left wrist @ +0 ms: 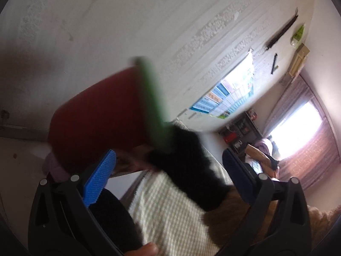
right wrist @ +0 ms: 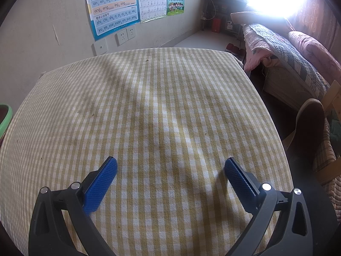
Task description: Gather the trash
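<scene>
The left wrist view is tilted and blurred. A red bin (left wrist: 96, 123) with a green rim (left wrist: 155, 104) hangs close in front of my left gripper (left wrist: 169, 155), which is open with nothing between its blue pads. A black sleeve (left wrist: 187, 160) crosses between the fingers toward the bin's rim. My right gripper (right wrist: 171, 162) is open and empty over the yellow checked tablecloth (right wrist: 149, 106). A sliver of the green rim (right wrist: 5, 117) shows at the right wrist view's left edge. A tiny crumb (right wrist: 146, 60) lies near the table's far edge.
Posters (right wrist: 113, 6) and wall sockets (right wrist: 125, 36) are on the wall behind the table. A bed with pink and grey bedding (right wrist: 287, 55) stands to the right, a wooden chair (right wrist: 319, 132) beside the table, a dark shelf (right wrist: 219, 10) in the far corner.
</scene>
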{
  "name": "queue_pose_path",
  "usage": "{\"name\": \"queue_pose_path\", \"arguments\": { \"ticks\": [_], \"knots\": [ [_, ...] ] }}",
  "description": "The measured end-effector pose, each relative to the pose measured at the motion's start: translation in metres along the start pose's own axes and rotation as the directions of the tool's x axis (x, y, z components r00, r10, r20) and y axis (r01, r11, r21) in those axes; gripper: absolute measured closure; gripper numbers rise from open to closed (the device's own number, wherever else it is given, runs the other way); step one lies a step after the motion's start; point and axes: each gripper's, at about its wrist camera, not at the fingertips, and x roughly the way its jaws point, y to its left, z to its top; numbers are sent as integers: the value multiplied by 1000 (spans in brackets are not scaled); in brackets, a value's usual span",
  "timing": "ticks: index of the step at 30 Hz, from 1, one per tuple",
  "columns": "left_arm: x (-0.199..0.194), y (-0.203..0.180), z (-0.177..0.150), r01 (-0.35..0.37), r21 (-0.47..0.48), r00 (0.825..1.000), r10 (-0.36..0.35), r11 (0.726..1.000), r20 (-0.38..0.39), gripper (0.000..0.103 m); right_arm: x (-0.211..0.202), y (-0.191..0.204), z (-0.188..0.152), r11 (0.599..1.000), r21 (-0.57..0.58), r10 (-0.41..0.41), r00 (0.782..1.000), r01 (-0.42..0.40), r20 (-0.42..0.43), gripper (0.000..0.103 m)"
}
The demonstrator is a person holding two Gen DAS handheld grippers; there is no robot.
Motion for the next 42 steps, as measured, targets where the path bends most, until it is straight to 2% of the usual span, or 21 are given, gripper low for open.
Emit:
{"name": "queue_pose_path", "arguments": {
  "ticks": [4, 6, 9, 12, 19, 26, 31, 42],
  "knots": [
    [-17, 8, 5, -102, -46, 992, 105, 994, 66, 5, 0, -1, 0, 1000, 0, 0, 1000, 0, 0, 6],
    [-29, 15, 7, -152, -77, 983, 159, 985, 92, 5, 0, -1, 0, 1000, 0, 1, 1000, -1, 0, 6],
    [-41, 24, 8, -199, -115, 970, 213, 973, 119, 5, 0, -1, 0, 1000, 0, 1, 1000, -1, 0, 6],
    [-42, 26, 9, -227, -125, 964, 241, 966, 110, 5, 0, -1, 0, 1000, 0, 1, 1000, -1, 0, 6],
    [-37, 15, -1, -245, -78, 966, 250, 966, 64, 5, 0, -1, 0, 1000, 0, 1, 1000, -1, 0, 6],
    [-29, -1, -17, -248, 8, 969, 248, 969, 5, 5, 0, -1, 0, 1000, 0, 1, 1000, -1, 1, 6],
    [-24, -9, -25, -253, 57, 967, 254, 966, -10, 5, 0, -1, 0, 1000, 0, 2, 1000, -2, 1, 6],
    [-21, -9, -27, -246, 63, 968, 248, 967, -26, 5, 0, -2, 0, 1000, 0, 2, 1000, -2, 1, 6]
  ]
}}
